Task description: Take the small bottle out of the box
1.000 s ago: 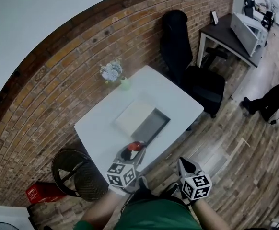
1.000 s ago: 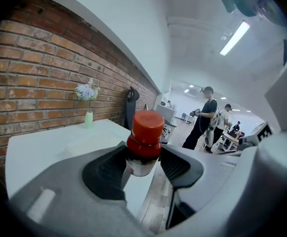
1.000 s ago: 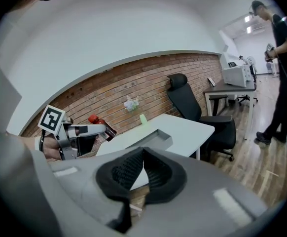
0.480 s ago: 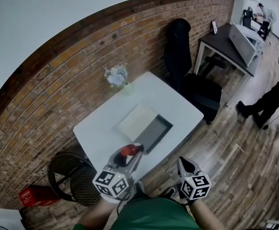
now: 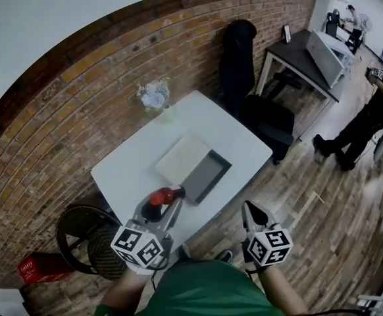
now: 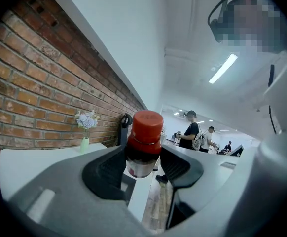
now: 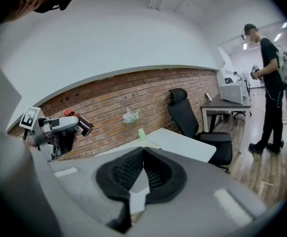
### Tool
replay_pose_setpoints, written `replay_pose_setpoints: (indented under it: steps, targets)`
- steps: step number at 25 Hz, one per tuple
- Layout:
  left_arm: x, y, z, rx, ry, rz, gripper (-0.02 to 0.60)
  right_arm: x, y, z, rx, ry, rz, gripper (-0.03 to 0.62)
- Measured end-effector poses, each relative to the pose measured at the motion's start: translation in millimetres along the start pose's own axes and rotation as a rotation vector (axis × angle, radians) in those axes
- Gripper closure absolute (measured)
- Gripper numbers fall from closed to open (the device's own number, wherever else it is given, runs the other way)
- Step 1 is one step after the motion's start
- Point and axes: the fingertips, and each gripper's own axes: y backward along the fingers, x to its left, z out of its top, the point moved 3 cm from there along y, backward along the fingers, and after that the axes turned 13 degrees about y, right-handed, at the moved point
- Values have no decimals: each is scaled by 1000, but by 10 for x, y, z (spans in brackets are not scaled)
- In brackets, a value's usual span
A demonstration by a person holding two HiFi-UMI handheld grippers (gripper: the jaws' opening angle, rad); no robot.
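Nothing written can be read here: no word, brand or number. The red crate (image 5: 35, 268) on the floor, left of the worktop (image 5: 126, 170), carries a pale mark too small to make out. The cubes on the left tool (image 5: 167, 201) and right tool (image 5: 250, 210), at the worktop's near edge, bear only black-and-white square patterns. The red cap of the small bottle (image 6: 143, 142) shows nothing legible.

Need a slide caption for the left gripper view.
Red-capped bottle clamped in the left hand-held gripper; white table, vase and brick wall behind.
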Motion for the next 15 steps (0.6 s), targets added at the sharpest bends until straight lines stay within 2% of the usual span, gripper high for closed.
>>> replay_pose_setpoints:
  steps: [8, 15]
  targets:
    - [-17, 73, 249, -49, 6, -12, 354, 37, 16, 243, -46, 23, 10, 591]
    - [-49, 95, 317, -66, -66, 1, 354, 23, 106, 525, -157, 88, -27, 591]
